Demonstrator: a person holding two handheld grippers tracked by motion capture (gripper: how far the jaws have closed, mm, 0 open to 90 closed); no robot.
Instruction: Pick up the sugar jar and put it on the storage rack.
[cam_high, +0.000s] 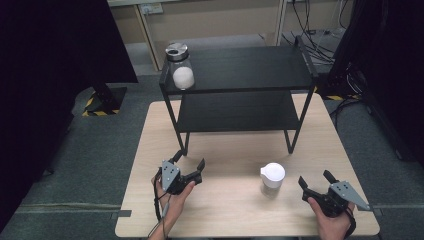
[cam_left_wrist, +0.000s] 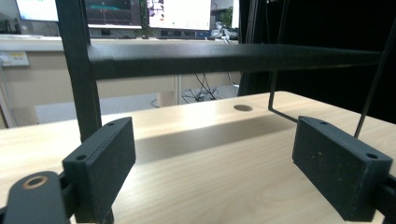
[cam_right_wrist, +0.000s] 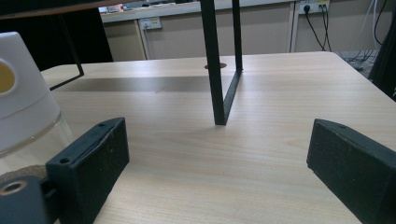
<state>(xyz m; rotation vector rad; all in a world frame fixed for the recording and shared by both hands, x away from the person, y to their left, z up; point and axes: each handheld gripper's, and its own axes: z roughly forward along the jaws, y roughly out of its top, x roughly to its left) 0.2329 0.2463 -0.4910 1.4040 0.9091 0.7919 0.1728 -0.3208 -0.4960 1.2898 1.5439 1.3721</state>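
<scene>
Both grippers rest open near a white-lidded clear jar (cam_high: 272, 176) on the pale wooden table (cam_high: 235, 210).

High view: left gripper (cam_high: 189, 165), jaws wide and empty, sits at seven o'clock; right gripper (cam_high: 316, 180), likewise spread, at five, the jar just beside it toward nine, likely within easy reach for a grasp. A metal-lidded glass jar (cam_high: 180, 66) stands on the black two-tier metal rack (cam_high: 250, 67) at eleven.
Left gripper view: jaws frame bare table under the rack.
Right gripper view: the white-lidded jar sits at nine, outside the gap.
</scene>
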